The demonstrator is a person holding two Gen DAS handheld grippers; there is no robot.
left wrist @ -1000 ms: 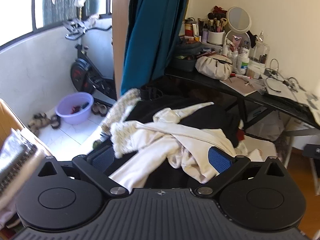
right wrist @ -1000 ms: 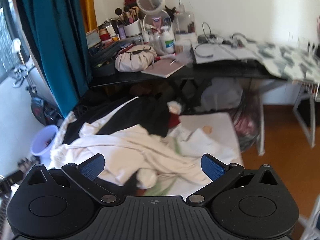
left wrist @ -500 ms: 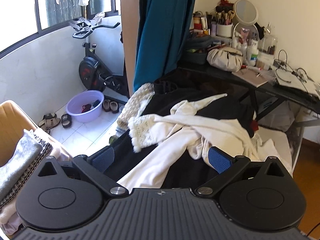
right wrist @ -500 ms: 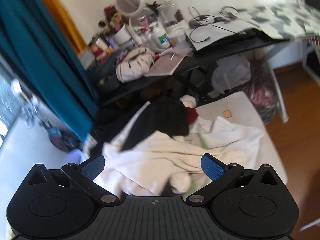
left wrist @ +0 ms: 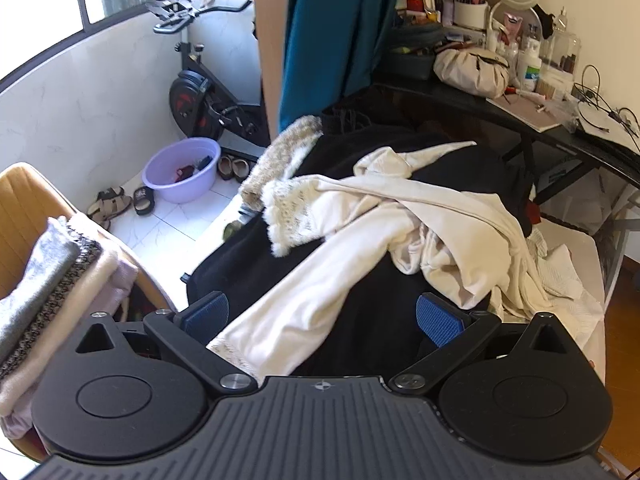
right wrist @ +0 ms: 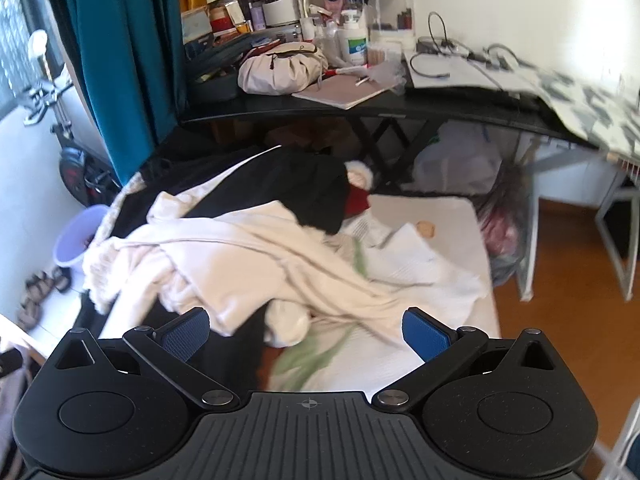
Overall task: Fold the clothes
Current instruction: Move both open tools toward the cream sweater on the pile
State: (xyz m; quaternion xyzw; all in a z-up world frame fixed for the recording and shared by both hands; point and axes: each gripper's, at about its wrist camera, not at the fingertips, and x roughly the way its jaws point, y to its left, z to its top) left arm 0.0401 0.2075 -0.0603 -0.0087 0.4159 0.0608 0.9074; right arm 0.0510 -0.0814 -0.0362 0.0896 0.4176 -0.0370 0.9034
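A heap of unfolded clothes covers a low bed. A cream garment point(left wrist: 400, 216) with a fluffy trim point(left wrist: 288, 212) lies crumpled across a black garment point(left wrist: 248, 264). In the right wrist view the same cream garment point(right wrist: 256, 256) sprawls over black fabric point(right wrist: 288, 188), with white cloth point(right wrist: 424, 264) and a green piece point(right wrist: 316, 352) beside it. My left gripper point(left wrist: 322, 314) hovers open above the near end of the cream garment, holding nothing. My right gripper point(right wrist: 306, 330) is open too, above the cream and green cloth. A stack of folded knitwear point(left wrist: 48, 284) rests on a yellow chair point(left wrist: 24, 208) at left.
A black desk point(right wrist: 400, 112) crowded with cosmetics, a beige bag point(right wrist: 280, 68) and cables stands beyond the bed. A teal curtain point(left wrist: 336, 32) hangs behind. An exercise bike point(left wrist: 204, 92), a purple basin point(left wrist: 180, 168) and shoes sit on the tiled floor at left. Wooden floor point(right wrist: 560, 320) lies right.
Both grippers pulled back and shifted, so more of the pile shows. The right wrist view swung and levelled again. The clothes have not moved and both grippers stay open.
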